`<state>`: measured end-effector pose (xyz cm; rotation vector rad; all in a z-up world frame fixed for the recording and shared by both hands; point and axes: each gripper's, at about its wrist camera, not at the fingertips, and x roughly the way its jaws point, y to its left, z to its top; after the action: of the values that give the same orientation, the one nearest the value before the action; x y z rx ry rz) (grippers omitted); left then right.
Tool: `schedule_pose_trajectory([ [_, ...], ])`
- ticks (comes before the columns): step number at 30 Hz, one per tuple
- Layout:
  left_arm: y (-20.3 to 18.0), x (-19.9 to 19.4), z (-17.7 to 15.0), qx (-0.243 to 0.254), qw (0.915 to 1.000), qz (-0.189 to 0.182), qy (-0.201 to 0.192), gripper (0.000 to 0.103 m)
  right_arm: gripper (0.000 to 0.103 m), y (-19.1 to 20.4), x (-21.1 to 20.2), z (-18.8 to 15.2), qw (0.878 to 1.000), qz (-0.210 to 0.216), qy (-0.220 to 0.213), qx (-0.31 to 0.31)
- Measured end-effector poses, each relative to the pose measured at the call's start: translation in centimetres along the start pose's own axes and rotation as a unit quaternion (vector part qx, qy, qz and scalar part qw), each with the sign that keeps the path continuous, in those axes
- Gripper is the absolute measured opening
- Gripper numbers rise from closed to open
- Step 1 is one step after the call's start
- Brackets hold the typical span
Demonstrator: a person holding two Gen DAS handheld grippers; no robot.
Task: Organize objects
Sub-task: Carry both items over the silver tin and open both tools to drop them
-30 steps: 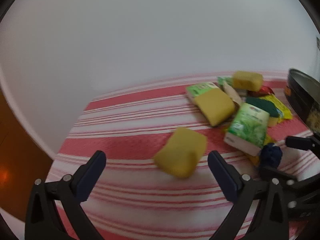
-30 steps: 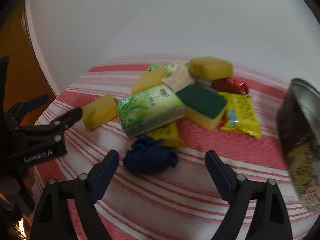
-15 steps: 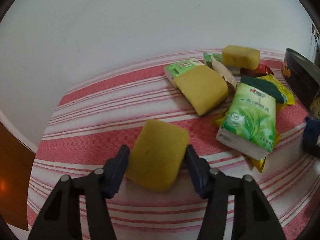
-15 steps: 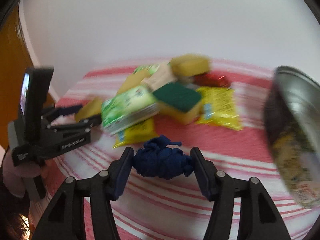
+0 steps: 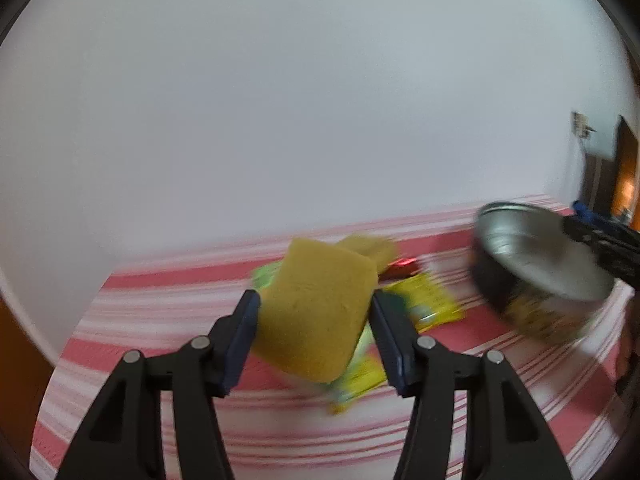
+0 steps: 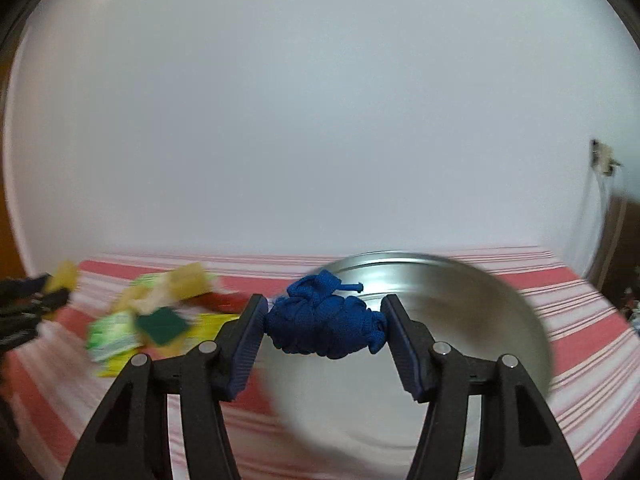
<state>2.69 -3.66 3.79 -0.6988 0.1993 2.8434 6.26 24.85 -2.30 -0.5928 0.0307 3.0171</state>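
soft, even indoor light, dimming toward the black fisheye rims, where straight lines bow. motion blur smears the packets (image 6: 120,332), striped cloth (image 5: 160,304) and metal tin (image 5: 536,264); the nearby sponge (image 5: 316,312) and blue cloth bundle (image 6: 324,328) stay sharp.

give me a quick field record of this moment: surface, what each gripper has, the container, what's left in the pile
surface: red and white striped cloth
left gripper: shut on yellow sponge, lifted off the cloth
right gripper: shut on blue fabric bundle, in front of the tin's opening
container: round metal tin, nothing seen inside
pile: green packet, green-topped sponge, yellow packets, blurred
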Motion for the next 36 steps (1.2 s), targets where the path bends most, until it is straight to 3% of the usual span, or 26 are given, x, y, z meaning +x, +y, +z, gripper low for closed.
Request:
schedule_pose_trajectory([
  [5,-6.8,1.4,2.3,0.004,0.9972,-0.074,-0.008,0.056,0.061,-5.6,1.1,0.0,0.998,-0.061,0.007,-0.006],
  [10,-13.8,3.9,3.5,-0.001,0.9929,-0.119,0.001,0.056,0.061,-9.4,1.9,-0.5,0.996,-0.088,0.015,0.02],
  [15,-19.2,6.9,4.2,0.005,0.9906,-0.136,0.019,0.056,0.061,-9.2,2.9,-0.9,0.994,-0.103,0.026,0.001],
  [20,-20.6,8.1,3.6,-0.012,0.9858,-0.163,0.036,0.056,0.061,-8.2,4.6,-1.8,0.995,-0.093,0.047,-0.004],
  [23,-20.3,8.4,3.1,-0.007,0.9879,-0.15,0.04,0.058,0.063,-8.4,4.8,-2.0,0.995,-0.084,0.052,0.009],
  [27,-19.8,8.6,2.6,-0.02,0.9874,-0.149,0.05,0.084,0.083,-8.8,5.0,-2.1,0.996,-0.064,0.057,0.027],
  [31,-20.9,7.8,2.4,-0.006,0.9904,-0.135,0.028,0.101,0.083,-9.1,4.2,-2.2,0.996,-0.062,0.038,0.046],
  [36,-20.4,6.7,2.9,-0.003,0.9945,-0.104,-0.009,0.103,0.083,-9.3,3.0,-2.0,0.993,-0.107,-0.005,0.044],
])
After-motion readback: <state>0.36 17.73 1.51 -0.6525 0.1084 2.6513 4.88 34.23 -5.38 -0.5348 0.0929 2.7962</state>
